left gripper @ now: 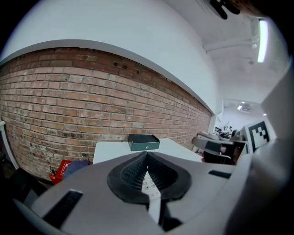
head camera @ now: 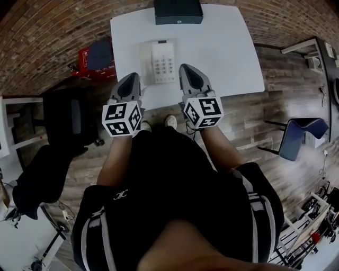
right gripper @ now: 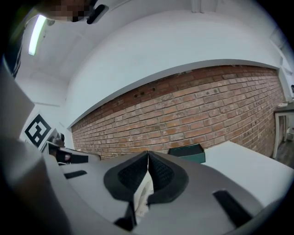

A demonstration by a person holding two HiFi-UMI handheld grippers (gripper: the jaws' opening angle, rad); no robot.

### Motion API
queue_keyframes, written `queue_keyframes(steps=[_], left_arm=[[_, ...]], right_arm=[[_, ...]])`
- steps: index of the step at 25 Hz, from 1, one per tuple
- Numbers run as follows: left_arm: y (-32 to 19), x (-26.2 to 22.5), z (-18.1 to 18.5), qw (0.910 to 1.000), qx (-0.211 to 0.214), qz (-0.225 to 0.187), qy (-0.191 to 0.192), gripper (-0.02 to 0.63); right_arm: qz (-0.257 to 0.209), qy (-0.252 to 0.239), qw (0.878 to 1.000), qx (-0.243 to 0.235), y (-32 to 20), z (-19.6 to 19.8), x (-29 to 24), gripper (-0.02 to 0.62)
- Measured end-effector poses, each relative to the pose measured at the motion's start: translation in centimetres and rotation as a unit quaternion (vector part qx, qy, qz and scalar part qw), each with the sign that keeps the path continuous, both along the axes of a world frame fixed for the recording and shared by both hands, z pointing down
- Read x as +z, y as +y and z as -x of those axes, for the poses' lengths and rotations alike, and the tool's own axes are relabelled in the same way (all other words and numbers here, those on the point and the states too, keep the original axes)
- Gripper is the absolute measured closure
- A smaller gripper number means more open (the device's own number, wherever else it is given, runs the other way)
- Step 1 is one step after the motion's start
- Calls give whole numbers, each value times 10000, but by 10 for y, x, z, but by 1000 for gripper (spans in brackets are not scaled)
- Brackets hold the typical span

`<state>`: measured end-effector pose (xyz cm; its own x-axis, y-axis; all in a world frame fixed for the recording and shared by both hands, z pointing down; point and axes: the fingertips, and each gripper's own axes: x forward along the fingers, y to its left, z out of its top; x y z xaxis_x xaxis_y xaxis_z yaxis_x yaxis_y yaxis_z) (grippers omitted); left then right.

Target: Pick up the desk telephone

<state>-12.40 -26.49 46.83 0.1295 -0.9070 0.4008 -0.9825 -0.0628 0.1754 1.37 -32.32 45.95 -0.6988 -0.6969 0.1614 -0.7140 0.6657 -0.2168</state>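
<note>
The white desk telephone (head camera: 163,62) lies flat on the white table (head camera: 228,53), near the table's front edge, with a dark green box (head camera: 178,11) at the far edge by the brick wall (head camera: 47,32). The left gripper (left gripper: 147,155) and the right gripper (right gripper: 148,153) sit over the front edge, one on either side of the telephone's near end. Both jaw pairs are pressed together at the tips, with nothing gripped between them.

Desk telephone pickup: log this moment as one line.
phase: pre-grasp | desk telephone: on table, not held | left claw: shut, empty | right claw: shut, empty
</note>
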Motion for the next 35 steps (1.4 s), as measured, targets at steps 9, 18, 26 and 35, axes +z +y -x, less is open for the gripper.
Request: queue_keyframes(steps=[9, 18, 26, 35], left_arm=[[-15, 32, 20, 9981, 438, 341, 271, 603], [-37, 76, 36, 9826, 806, 845, 1441, 603], [-62, 109, 39, 9391, 1061, 1339, 2983, 456], [-80, 156, 30, 9132, 1286, 1909, 3362, 316]], right_arm=[[264, 332, 9991, 56, -28, 20, 33, 597], [876, 580, 9944, 132, -61, 28, 88, 595], [2225, 348, 9743, 82, -85, 27, 149, 505], [3020, 138, 9532, 56, -101, 31, 181, 461]])
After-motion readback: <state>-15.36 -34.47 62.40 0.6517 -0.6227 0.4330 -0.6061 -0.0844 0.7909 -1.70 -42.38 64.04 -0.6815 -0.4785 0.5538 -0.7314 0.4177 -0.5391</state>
